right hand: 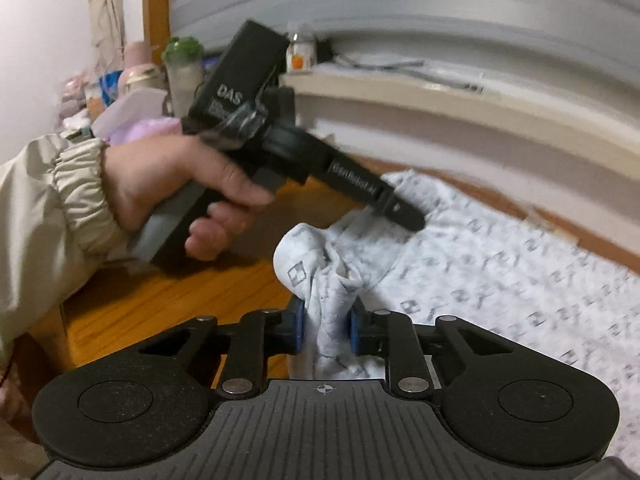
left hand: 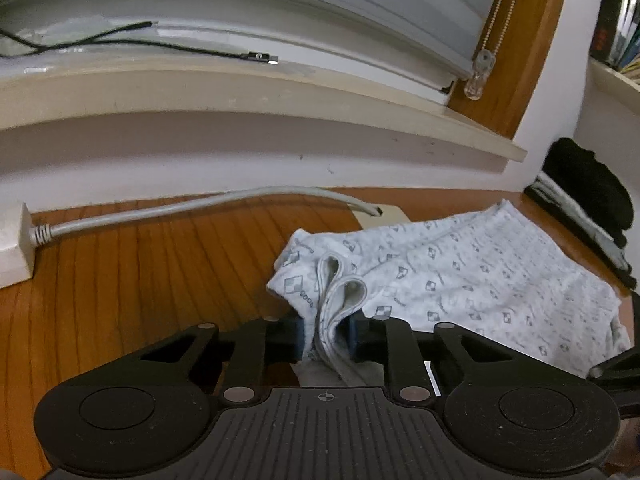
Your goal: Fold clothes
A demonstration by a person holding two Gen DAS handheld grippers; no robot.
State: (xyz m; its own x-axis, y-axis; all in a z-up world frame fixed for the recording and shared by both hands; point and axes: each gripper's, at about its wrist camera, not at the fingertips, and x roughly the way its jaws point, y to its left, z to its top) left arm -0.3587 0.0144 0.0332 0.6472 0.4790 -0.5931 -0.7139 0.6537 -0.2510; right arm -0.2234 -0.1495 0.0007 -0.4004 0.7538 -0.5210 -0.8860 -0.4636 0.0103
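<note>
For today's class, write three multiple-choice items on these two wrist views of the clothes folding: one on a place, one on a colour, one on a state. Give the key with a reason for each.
1. Where does the patterned white garment lie?
A. on the wooden tabletop
B. on the windowsill
C. on a shelf

2. What colour are the pads on the fingers of the right gripper?
A. red
B. blue
C. yellow

3. What is the state of the left gripper?
A. open over bare wood
B. shut on nothing
C. shut on a bunched fold of the garment

Key: 1 A, the cloth spreads over the wood; 2 B, blue pads flank the cloth; 3 C, the fold is pinched between its fingers.
</note>
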